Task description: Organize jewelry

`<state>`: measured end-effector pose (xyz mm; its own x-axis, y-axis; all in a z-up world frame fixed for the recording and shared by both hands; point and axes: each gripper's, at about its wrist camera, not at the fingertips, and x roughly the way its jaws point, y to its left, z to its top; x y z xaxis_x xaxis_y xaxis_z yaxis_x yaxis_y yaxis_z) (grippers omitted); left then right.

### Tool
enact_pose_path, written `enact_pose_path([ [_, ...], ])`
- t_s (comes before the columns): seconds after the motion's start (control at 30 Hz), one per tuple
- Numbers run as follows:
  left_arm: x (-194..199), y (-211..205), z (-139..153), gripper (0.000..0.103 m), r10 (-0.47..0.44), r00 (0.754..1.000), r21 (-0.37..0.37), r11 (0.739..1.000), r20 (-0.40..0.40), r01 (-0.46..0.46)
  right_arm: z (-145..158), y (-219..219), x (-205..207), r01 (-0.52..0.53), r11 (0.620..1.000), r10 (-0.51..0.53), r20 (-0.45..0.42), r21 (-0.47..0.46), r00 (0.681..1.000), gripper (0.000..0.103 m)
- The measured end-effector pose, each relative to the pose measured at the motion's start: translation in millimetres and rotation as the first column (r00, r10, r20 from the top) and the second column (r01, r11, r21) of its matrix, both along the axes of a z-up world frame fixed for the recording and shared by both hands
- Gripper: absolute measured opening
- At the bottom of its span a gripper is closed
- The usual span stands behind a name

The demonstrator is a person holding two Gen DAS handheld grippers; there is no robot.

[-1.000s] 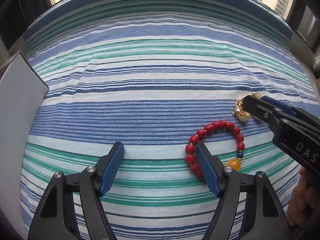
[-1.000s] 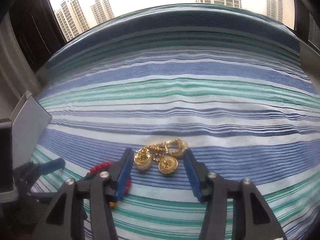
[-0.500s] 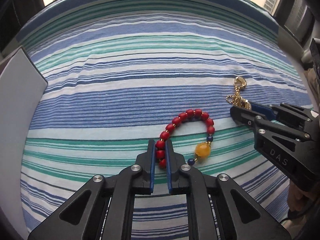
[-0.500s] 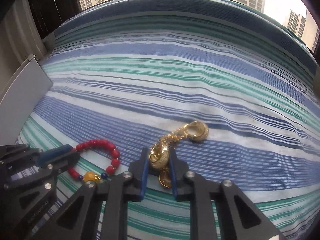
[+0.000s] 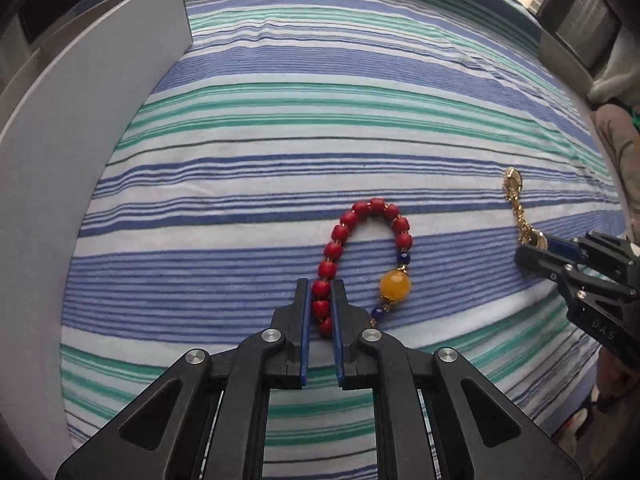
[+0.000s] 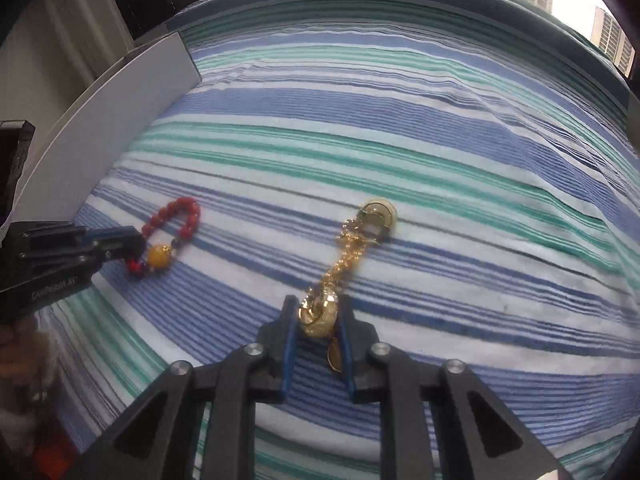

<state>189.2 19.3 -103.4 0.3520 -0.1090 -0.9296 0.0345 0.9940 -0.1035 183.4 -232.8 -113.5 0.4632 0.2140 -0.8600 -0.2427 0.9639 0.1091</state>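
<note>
My left gripper [image 5: 321, 292] is shut on the near end of a red bead bracelet [image 5: 362, 220] with a yellow bead; the rest of the bracelet stretches away over the striped cloth. It also shows in the right wrist view [image 6: 172, 232], with the left gripper [image 6: 134, 246] beside it. My right gripper [image 6: 318, 312] is shut on a gold ball of a gold chain charm [image 6: 348, 256], whose clasp end lies on the cloth. The gold chain [image 5: 518, 208] and right gripper [image 5: 532, 250] show at the right of the left wrist view.
A grey-white box lid or panel [image 5: 80, 120] stands along the left edge of the bed, also seen in the right wrist view [image 6: 120, 120]. The blue, green and white striped cloth [image 5: 320, 120] covers the whole surface. Windows lie beyond.
Both grippers closed from open, the left on the red bracelet and the right on the gold charm, then pulled back, stretching both pieces out. The grey panel has come closer.
</note>
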Motion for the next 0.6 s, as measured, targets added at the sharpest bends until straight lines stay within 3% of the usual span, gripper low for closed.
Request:
enact_pose_path([
  [0.27,-90,15,-3,0.008,0.007,1.000,-0.055,0.998,-0.028,-0.009,-4,13,-86,0.031,0.999,-0.032,-0.014,-0.017,0.999,0.019],
  [0.43,-116,20,-3,0.011,0.010,1.000,-0.060,0.998,-0.020,-0.011,-7,17,-115,0.061,0.997,-0.061,-0.008,-0.037,0.998,0.020],
  [0.5,-120,25,-1,0.026,0.018,0.999,-0.079,0.997,-0.029,-0.020,-4,10,-123,0.082,0.996,-0.083,-0.015,-0.029,0.996,0.031],
  [0.53,-126,26,1,0.041,0.026,0.999,-0.081,0.996,-0.026,-0.028,-2,7,-123,0.096,0.995,-0.096,-0.014,-0.013,0.995,0.041],
  [0.57,-133,27,6,0.053,0.038,0.999,-0.077,0.996,-0.016,-0.039,2,3,-126,0.105,0.994,-0.105,-0.005,0.004,0.994,0.043],
  [0.6,-137,30,9,0.055,0.047,0.999,-0.071,0.996,-0.004,-0.047,7,0,-130,0.113,0.994,-0.113,0.006,0.011,0.994,0.043],
])
